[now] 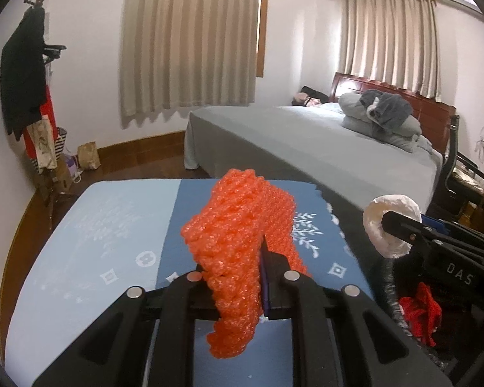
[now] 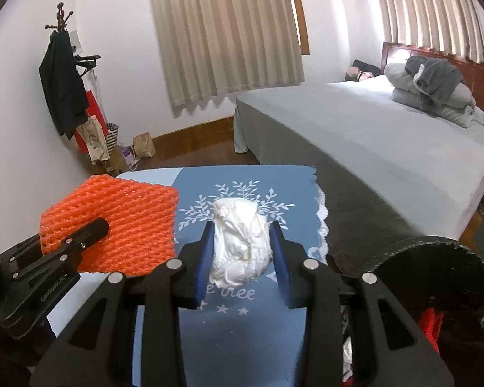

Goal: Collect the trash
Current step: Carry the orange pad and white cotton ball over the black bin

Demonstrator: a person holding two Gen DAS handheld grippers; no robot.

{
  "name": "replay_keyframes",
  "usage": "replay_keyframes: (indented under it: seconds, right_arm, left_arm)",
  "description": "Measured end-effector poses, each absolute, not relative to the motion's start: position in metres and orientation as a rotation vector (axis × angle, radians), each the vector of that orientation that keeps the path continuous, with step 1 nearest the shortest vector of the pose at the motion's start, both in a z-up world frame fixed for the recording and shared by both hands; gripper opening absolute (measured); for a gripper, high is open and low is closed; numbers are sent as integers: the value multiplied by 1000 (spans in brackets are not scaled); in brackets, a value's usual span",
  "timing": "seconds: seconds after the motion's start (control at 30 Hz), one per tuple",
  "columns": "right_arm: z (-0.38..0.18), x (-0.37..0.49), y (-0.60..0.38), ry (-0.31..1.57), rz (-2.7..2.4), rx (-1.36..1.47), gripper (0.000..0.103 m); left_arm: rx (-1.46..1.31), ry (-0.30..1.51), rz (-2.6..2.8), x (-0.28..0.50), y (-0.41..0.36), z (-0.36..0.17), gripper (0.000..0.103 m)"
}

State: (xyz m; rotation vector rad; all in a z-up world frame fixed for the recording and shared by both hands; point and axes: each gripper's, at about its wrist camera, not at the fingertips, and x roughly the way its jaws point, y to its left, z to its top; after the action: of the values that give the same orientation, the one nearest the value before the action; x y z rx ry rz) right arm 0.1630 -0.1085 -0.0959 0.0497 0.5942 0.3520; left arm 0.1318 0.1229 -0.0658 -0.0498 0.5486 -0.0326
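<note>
Orange foam netting (image 1: 238,245) pinched tight in the left gripper (image 1: 242,277), crumpled white tissue (image 2: 242,242) clamped in the right gripper (image 2: 242,254), both above the blue tablecloth (image 2: 274,180).

Soft, even indoor light; faint daylight glows through the curtains (image 1: 190,38); strong fisheye bending and dark vignetted corners; the right wrist view is slightly blurred

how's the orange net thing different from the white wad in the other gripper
The orange foam net is bright orange, a flat open mesh sheet; the white paper wad is plain white, crumpled into a rounded lump. The net spreads far beyond the left gripper; the wad barely outgrows the right gripper. Both are clamped, held above the blue tablecloth.
</note>
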Motion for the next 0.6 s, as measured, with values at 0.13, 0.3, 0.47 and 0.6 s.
replay_keyframes:
  seconds: [0.13, 0.3, 0.47, 0.6]
  right_arm:
    - [-88, 154, -121, 573, 342, 54, 33]
    - [-81, 141, -135, 553, 325, 60, 33]
    - [-75, 132, -148, 537, 306, 70, 33]
    - [-72, 123, -161, 525, 292, 76, 33]
  left_arm:
    - [-42, 533, -56, 126, 111, -58, 16]
    - [-31, 512, -87, 120, 96, -49, 16]
    - [-20, 496, -115, 115, 84, -42, 16]
    - [-11, 488, -138, 112, 72, -39, 16]
